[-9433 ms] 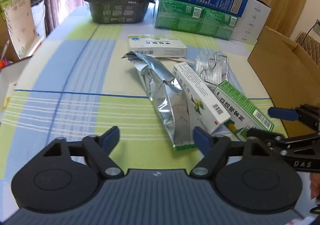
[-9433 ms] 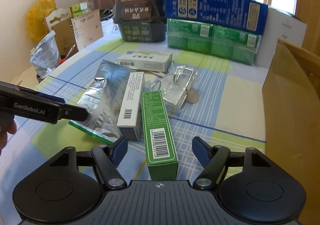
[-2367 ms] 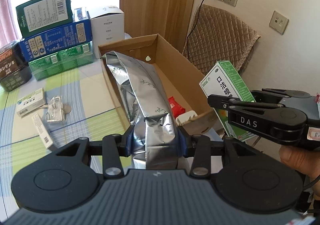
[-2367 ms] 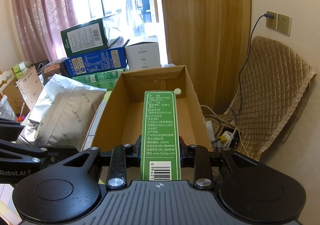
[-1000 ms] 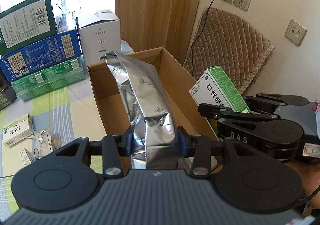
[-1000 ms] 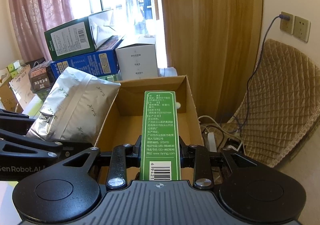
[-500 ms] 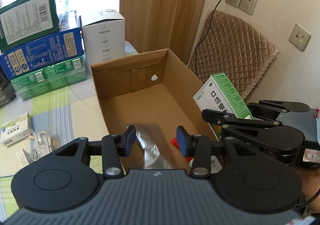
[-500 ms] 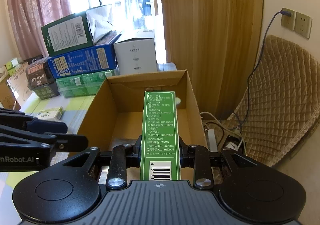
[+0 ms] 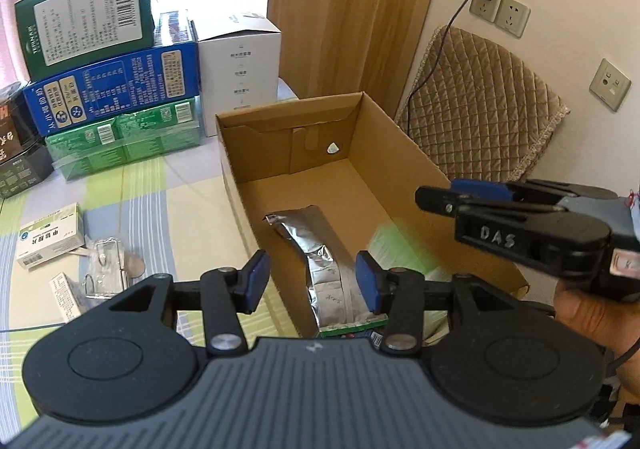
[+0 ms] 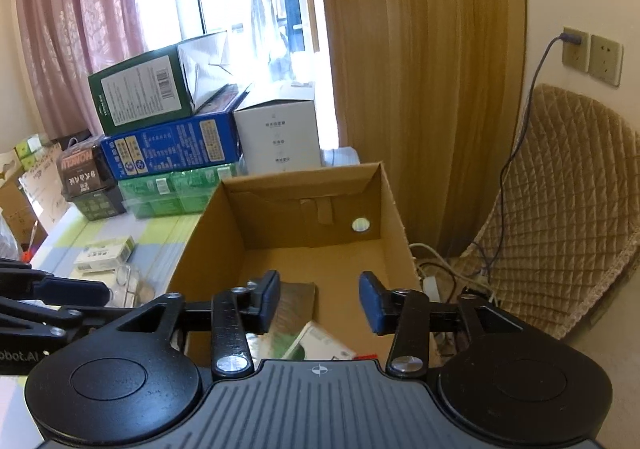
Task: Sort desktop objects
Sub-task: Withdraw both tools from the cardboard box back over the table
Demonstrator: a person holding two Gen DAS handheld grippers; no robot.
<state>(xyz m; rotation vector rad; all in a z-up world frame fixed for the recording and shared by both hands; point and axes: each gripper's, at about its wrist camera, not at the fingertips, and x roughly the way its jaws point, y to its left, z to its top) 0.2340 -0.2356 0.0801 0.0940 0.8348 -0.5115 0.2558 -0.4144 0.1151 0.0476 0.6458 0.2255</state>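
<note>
Both the left gripper [image 9: 312,281] and right gripper [image 10: 319,303] have just been opening and hold nothing. The foil bag [image 9: 320,257] lies in the box [image 9: 400,153], its near end cut off; the green carton [image 10: 316,343] is a blur there. "DAS" marks the right gripper.

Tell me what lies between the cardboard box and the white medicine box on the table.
In the left wrist view, only bare tablecloth separates cardboard box from white medicine box.
</note>
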